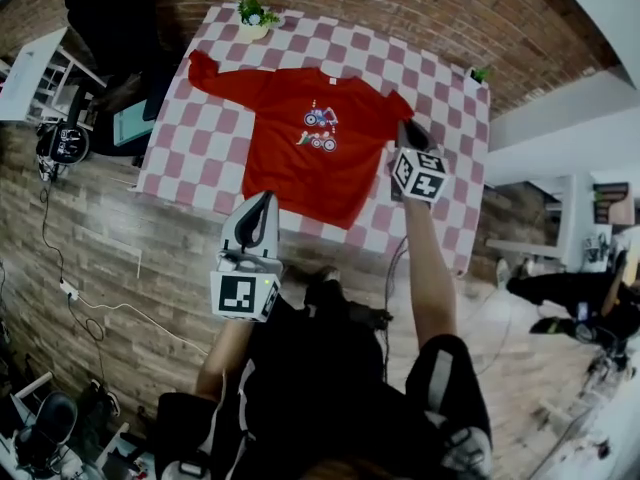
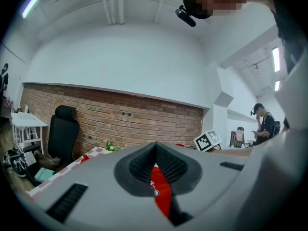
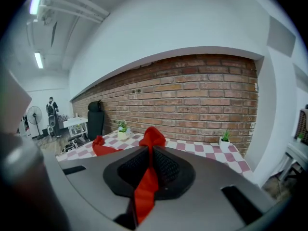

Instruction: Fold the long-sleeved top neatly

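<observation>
Top [image 1: 315, 148]: spread print-up on checked table [image 1: 440, 98], one sleeve [image 1: 215, 76] stretched toward plant [image 1: 253, 13]. Right claw [image 3: 150, 165] clamped on other sleeve [image 3: 151, 137], cuff bunched above jaws. Left claw [image 1: 262, 200] closed at near hem corner; can't tell whether cloth is pinched.

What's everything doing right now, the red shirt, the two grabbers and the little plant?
long-sleeved top: spread out, picture side up, not folded yet.
left gripper: shut, pinching red cloth of the top.
right gripper: shut on a bunched bit of the top.
potted plant: standing upright at the far edge.
table: covered with a checked cloth.
</observation>
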Tool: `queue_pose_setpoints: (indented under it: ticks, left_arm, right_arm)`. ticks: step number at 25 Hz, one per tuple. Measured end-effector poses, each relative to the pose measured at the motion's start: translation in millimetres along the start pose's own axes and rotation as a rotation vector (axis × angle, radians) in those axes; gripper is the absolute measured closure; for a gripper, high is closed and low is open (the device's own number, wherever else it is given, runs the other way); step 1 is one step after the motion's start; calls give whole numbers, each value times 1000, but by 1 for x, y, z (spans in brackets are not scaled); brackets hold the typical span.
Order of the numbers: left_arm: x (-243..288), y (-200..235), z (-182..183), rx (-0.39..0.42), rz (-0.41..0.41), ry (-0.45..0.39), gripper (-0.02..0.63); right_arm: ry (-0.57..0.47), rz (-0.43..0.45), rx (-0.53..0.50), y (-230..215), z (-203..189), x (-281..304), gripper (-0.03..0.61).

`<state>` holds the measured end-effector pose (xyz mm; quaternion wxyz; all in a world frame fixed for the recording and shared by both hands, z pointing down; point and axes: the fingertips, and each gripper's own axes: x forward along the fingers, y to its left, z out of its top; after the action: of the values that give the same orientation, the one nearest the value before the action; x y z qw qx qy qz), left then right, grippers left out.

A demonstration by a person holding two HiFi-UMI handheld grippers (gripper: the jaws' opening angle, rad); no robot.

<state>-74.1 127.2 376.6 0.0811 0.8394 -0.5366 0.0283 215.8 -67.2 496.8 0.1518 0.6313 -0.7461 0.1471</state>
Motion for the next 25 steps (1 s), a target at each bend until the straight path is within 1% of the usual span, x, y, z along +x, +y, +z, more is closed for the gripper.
queue_pose_setpoints:
  ticks: [3,5,7,14,17,22,25]
  left_arm:
    - [-6,27,8,-35,0,-14,607]
    - [-11,43,8,-29,-5,-12,607]
    - [-16,57,9,-41,-2,-17,607]
    - [-25,99,9,-56,-1,-16,607]
    - [-31,113,4,-37,-9,-5,607]
    - [-31,132,2,-75,-12,-5,607]
    - [-33,142,-4,-57,-27,11,607]
  right_arm:
    - [6,12,-8,37,-3,0,549]
    - [8,28,-22,65,-7,0,549]
    - [18,49,-36,91,-14,0,549]
    - [57,108,-43,170,-40,13,549]
    - [89,122,-52,197,-61,16,549]
    - [130,138,-75,233,-104,18,549]
    - [159,143,-89,249,-134,22,549]
